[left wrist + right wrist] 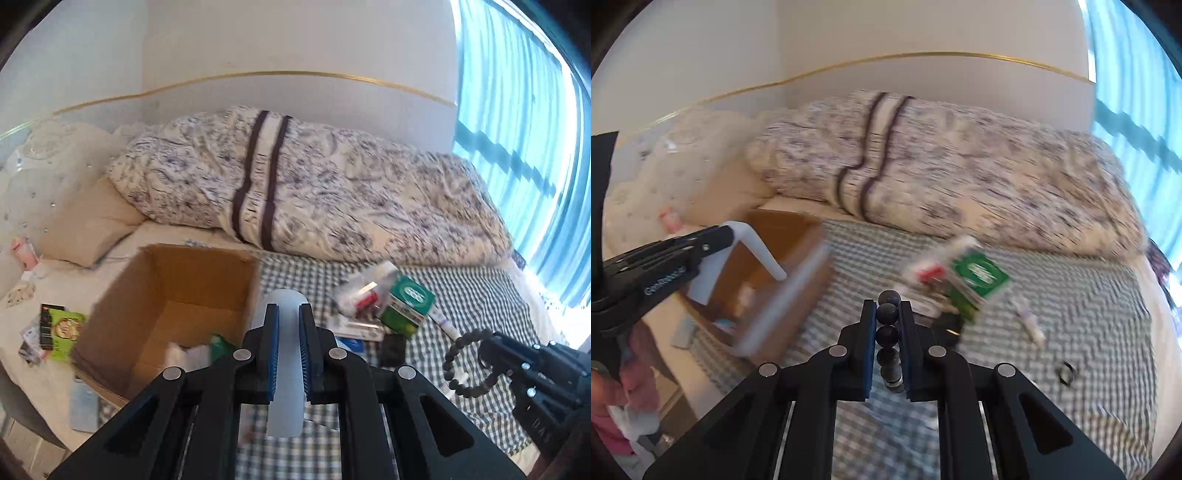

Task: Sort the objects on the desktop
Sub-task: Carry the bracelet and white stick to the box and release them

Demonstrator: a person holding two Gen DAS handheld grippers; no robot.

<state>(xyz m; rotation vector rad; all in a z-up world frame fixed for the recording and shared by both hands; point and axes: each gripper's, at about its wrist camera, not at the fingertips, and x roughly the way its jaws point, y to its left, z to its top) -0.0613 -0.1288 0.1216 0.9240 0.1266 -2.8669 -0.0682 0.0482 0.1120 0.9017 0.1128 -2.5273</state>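
My left gripper (288, 314) is shut on a bent, translucent white plastic piece (284, 369) and hangs by the right wall of an open cardboard box (173, 306). The right wrist view has the same left gripper (726, 236) with the white piece (753, 251) over the box (790, 258). My right gripper (888, 306) is shut on a black bead bracelet (887, 334) above the checked cloth. From the left wrist view, the right gripper (487, 350) holds the bracelet (461, 365) as a hanging loop. A green carton (406, 302) lies in a small pile beyond.
A clear packet (364, 291), a white tube (1028, 323), a black square item (393, 349) and a small dark ring (1065, 373) lie on the checked cloth (480, 302). A rolled quilt (295, 184) runs behind. A green snack packet (64, 332) lies left of the box.
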